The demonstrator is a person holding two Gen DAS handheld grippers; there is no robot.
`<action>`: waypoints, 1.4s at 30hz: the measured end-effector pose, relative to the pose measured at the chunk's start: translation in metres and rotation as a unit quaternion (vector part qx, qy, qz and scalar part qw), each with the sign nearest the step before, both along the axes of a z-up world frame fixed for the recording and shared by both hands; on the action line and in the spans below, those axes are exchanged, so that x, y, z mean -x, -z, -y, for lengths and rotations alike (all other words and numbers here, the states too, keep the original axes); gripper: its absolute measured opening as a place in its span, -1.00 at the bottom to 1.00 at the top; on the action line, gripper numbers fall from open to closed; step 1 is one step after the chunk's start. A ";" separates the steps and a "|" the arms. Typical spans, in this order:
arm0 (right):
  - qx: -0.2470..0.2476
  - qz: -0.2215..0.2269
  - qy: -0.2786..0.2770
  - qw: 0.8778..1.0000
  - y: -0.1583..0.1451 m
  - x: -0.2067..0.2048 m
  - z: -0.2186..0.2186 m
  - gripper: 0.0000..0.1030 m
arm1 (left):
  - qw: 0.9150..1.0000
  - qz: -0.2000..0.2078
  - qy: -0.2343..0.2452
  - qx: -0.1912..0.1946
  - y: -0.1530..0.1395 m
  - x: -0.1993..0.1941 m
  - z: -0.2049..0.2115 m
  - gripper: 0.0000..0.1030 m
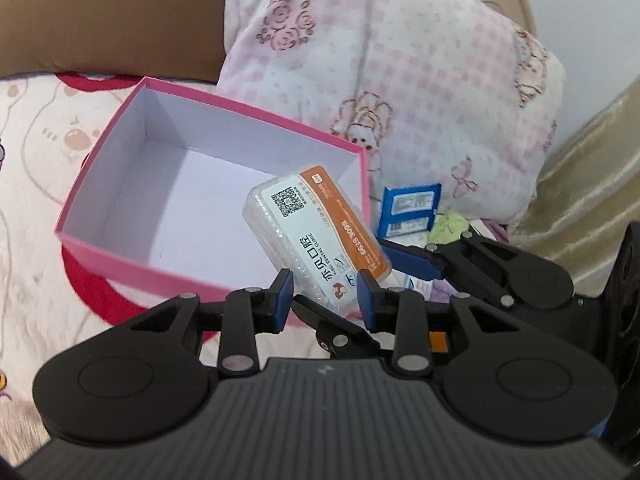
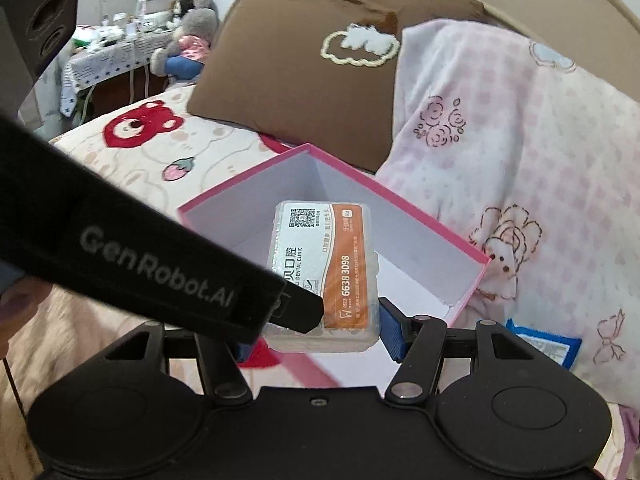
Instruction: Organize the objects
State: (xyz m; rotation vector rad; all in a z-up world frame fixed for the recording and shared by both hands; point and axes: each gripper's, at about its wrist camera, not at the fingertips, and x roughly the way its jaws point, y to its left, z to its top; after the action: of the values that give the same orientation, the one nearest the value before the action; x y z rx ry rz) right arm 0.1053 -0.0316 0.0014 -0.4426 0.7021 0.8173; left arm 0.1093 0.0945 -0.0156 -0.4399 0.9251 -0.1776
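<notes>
Right tool [image 2: 314, 334] grips clear dental case [image 2: 324, 272] above pink box [image 2: 460, 240] near rim; left tool [image 1: 326, 296] spread open beside case, not gripping.

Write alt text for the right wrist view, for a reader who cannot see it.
The right tool holds a clear plastic case with an orange and white dental clinic label above an open pink box with a white interior. The box sits on a bed with a cartoon-print cover, a brown pillow and a pink blanket behind it; the left tool's black body crosses the foreground.
</notes>
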 end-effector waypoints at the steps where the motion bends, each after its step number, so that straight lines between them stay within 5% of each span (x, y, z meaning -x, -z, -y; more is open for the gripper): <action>1: -0.001 -0.003 0.004 1.000 0.002 -0.006 -0.004 0.25 | 1.000 -0.005 0.002 0.001 0.002 -0.010 -0.004 -0.38; 6: 0.003 -0.045 0.019 0.999 0.013 -0.045 -0.025 0.25 | 1.000 -0.029 0.008 -0.009 0.016 -0.053 -0.018 -0.36; 9: -0.012 -0.082 0.042 0.996 0.015 -0.070 -0.035 0.25 | 1.000 -0.011 0.015 -0.025 0.020 -0.069 -0.023 -0.33; 13: -0.002 -0.081 0.035 0.996 0.025 -0.087 -0.050 0.25 | 1.000 -0.022 0.003 -0.009 0.032 -0.091 -0.039 -0.33; 17: 0.007 -0.102 0.037 0.994 0.045 -0.102 -0.061 0.25 | 0.999 -0.031 -0.011 0.016 0.058 -0.102 -0.053 -0.33; 31: 0.046 -0.164 0.004 0.985 0.096 -0.121 -0.069 0.25 | 0.994 -0.104 0.001 0.011 0.114 -0.121 -0.055 -0.34; 42: 0.118 -0.139 -0.033 0.983 0.107 -0.119 -0.082 0.24 | 0.992 -0.124 -0.005 0.032 0.131 -0.123 -0.058 -0.32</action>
State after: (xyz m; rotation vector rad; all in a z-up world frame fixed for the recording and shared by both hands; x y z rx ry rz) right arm 0.2238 0.0502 -0.1058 -0.5735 1.0547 0.8704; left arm 0.2323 0.1521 -0.1462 -0.5329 1.1641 -0.1458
